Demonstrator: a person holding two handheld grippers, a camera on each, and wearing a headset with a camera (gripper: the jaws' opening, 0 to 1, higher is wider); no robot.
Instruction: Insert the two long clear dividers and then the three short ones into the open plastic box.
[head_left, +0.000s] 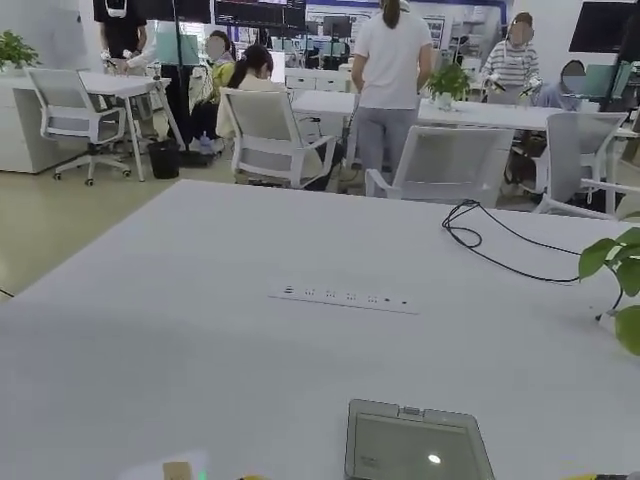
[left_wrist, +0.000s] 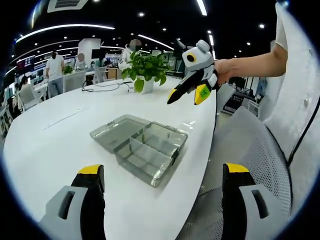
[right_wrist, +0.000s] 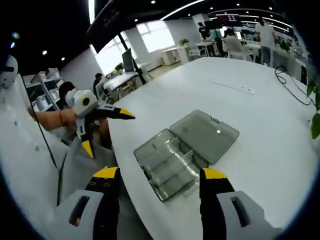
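Observation:
The clear plastic box (left_wrist: 150, 152) lies open near the table's edge, its lid (left_wrist: 117, 131) folded flat beside the base. Clear partitions show inside the base (right_wrist: 167, 165); how many, I cannot tell. In the head view the lid (head_left: 415, 445) sits at the bottom edge. My left gripper (left_wrist: 163, 170) is open and empty, held off the table short of the box. My right gripper (right_wrist: 160, 173) is also open with nothing between its jaws. Each sees the other across the box: the right gripper (left_wrist: 187, 94) and the left gripper (right_wrist: 106, 131), both raised in a hand.
A power strip (head_left: 345, 297) is set into the white table (head_left: 200, 340), with a black cable (head_left: 480, 235) beyond it. A potted plant (left_wrist: 145, 70) stands at the right. Office chairs (head_left: 270, 135), desks and several people fill the room behind.

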